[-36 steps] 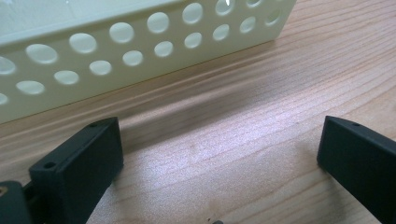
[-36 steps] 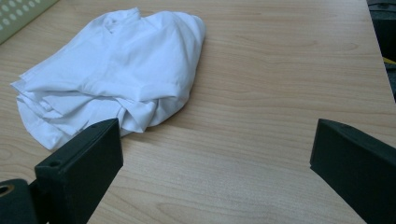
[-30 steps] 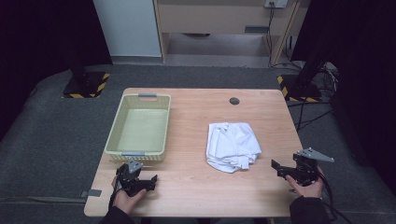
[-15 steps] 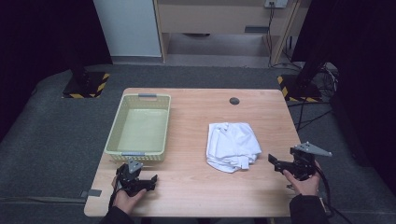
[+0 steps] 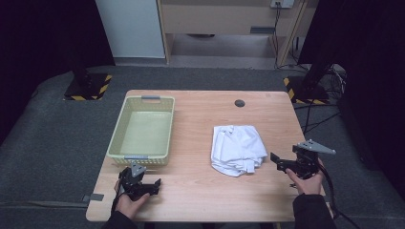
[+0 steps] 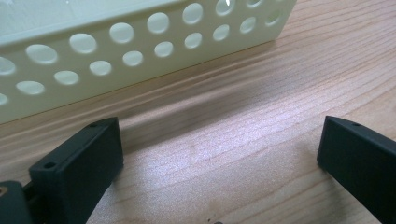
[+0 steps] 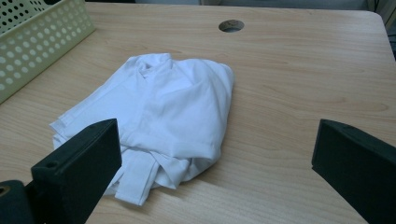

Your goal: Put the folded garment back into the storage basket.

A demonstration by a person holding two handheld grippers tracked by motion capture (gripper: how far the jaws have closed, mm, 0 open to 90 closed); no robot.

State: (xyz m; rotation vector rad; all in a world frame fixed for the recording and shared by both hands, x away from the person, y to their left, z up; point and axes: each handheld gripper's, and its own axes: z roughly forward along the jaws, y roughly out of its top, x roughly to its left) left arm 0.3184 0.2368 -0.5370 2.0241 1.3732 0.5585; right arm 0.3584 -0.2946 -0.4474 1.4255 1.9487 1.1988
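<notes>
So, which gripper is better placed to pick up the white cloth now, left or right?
The right gripper. Its open jaws point at the white cloth, which lies just ahead of them. The left gripper, also open, sits at the table's near edge facing the basket, farther from the cloth.

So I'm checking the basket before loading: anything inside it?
The basket shows a bare pale floor in the high view; nothing lies in it. The white garment sits apart on the table.
</notes>
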